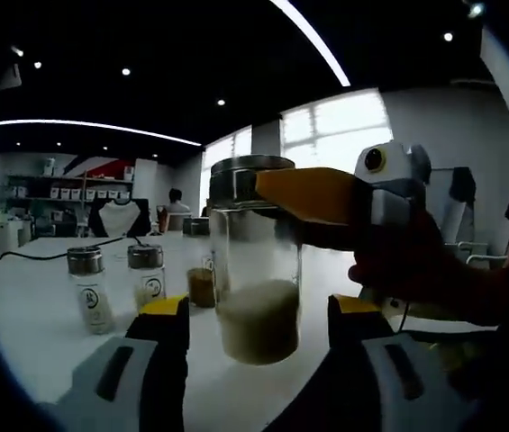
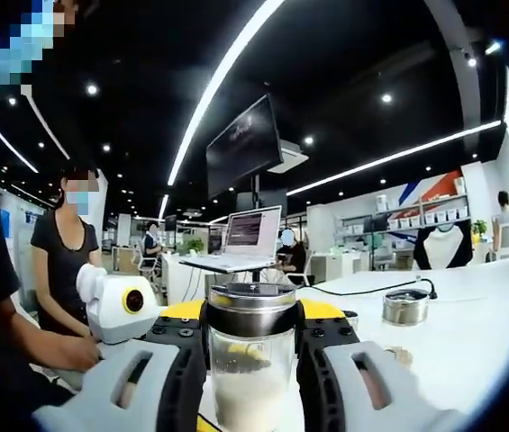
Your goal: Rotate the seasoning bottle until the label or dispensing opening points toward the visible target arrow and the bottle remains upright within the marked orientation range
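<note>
Both hand-held grippers close in on one seasoning bottle (image 1: 256,261) above a white table (image 1: 29,315). Seen from the left gripper view, the left gripper (image 1: 259,310) has its yellow-tipped jaws standing wide on either side of the lower half of the bottle, with a visible gap on each side, so it holds nothing. The right gripper (image 1: 268,193) reaches in from the right of that view, a yellow jaw laid against the bottle's metal cap (image 1: 249,180); a dark-gloved hand (image 1: 407,265) grips its handle.

From the right gripper view, the right gripper (image 2: 252,346) has its jaws pressed close against both sides of the seasoning bottle (image 2: 250,360) just under the metal cap (image 2: 251,310), clamping it. The left gripper (image 2: 119,306) shows as a white body at the left of that view.

The bottle is clear glass, upright, and roughly a third full of pale granules. Whether its base rests on the table or hangs just above it cannot be told.

Further back on the table in the left gripper view stand two small shakers (image 1: 87,288) with metal lids and a jar of brown contents (image 1: 200,270) just behind the held bottle. A black cable (image 1: 47,255) runs across the tabletop. In the right gripper view a low metal tin (image 2: 404,307) sits on the table, an open laptop (image 2: 245,236) stands beyond, and a person in a dark shirt (image 2: 60,270) stands at the left.
</note>
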The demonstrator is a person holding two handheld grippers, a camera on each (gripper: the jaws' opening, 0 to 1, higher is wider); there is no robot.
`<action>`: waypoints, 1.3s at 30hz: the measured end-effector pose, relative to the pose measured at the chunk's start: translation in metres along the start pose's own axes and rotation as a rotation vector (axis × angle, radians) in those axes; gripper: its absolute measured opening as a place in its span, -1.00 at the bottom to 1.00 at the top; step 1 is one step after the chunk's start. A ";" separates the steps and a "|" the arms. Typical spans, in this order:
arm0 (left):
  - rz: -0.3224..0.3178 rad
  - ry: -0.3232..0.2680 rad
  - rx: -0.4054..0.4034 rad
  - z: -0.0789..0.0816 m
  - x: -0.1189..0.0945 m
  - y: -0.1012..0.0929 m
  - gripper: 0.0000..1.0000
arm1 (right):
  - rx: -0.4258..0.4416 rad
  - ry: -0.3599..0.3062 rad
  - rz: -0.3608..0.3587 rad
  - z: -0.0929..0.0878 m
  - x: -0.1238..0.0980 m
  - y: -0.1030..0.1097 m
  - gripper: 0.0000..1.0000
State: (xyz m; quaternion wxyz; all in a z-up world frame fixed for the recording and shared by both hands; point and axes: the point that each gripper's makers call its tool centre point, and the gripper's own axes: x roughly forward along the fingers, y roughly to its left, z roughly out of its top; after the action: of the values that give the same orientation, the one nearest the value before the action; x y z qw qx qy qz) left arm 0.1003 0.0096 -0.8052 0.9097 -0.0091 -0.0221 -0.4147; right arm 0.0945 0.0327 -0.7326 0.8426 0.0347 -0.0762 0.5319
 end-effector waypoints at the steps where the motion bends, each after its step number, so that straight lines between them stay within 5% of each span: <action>1: -0.008 -0.003 0.007 0.001 -0.001 -0.001 0.17 | 0.006 0.001 0.012 0.000 0.001 0.002 -0.30; 4: -0.029 -0.011 0.018 0.002 -0.004 -0.002 -0.10 | 0.029 0.003 0.042 -0.002 0.002 0.007 -0.29; 8: -0.033 -0.005 -0.010 0.002 -0.007 -0.001 -0.15 | 0.070 0.004 0.058 -0.004 0.003 0.008 -0.28; 11: 0.056 0.026 0.122 0.006 -0.012 0.006 -0.15 | 0.085 0.002 0.059 -0.004 0.004 0.009 -0.27; 17: 0.218 0.032 0.211 0.011 -0.011 0.018 -0.17 | 0.076 -0.033 -0.061 0.000 0.013 0.006 -0.23; 22: 0.270 0.046 0.175 0.002 -0.006 0.021 -0.17 | 0.016 0.018 -0.194 -0.012 0.017 -0.002 -0.21; 27: 0.192 0.012 0.113 0.005 -0.007 0.018 -0.17 | 0.021 0.011 -0.209 -0.011 0.014 -0.006 -0.22; 31: 0.072 -0.062 0.086 0.018 -0.009 0.008 -0.13 | 0.039 -0.020 -0.031 -0.002 0.016 0.013 -0.22; 34: -0.060 -0.157 -0.105 0.031 -0.013 -0.002 -0.07 | 0.168 -0.078 0.103 0.007 0.018 0.028 -0.23; 39: -0.067 -0.147 -0.094 0.031 -0.014 -0.004 -0.07 | 0.126 -0.066 0.136 0.009 0.022 0.034 -0.23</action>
State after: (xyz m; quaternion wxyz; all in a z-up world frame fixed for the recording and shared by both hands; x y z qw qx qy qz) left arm 0.0872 0.0192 -0.7751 0.8898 -0.0816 -0.0697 -0.4435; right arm 0.0722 0.0660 -0.7212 0.7976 0.0998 -0.0724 0.5904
